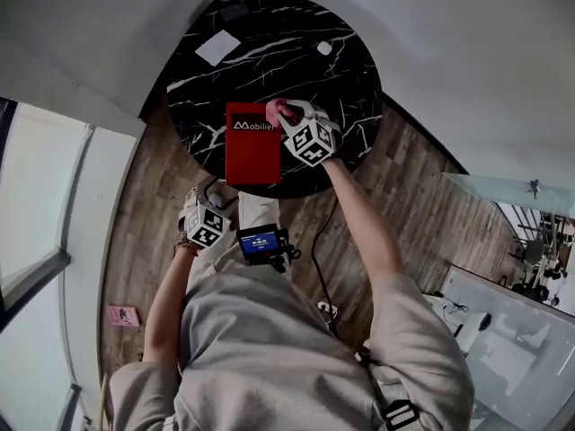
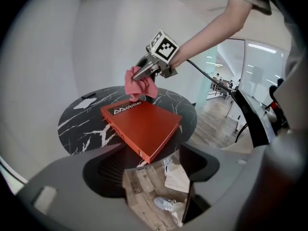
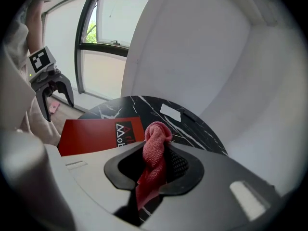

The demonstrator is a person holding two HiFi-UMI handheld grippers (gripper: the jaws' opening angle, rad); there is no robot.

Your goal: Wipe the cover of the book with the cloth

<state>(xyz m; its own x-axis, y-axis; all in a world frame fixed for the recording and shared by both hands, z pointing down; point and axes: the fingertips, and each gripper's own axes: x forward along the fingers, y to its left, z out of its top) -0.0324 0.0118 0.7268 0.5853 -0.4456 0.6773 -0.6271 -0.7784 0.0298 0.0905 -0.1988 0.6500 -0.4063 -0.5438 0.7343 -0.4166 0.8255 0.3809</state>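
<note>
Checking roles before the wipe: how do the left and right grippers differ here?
The right gripper is shut on the pink cloth; the left gripper is open, nothing between its jaws. The right gripper is at the red book's title end over the table; the left gripper hangs short of the table, near the person's body. Both carry a marker cube.

We seem to be in an office: glass partition walls [image 2: 230,66], brown wood-plank floor [image 1: 404,178], tall dark-framed window [image 3: 103,66], round black marble-patterned counter [image 1: 269,43].
</note>
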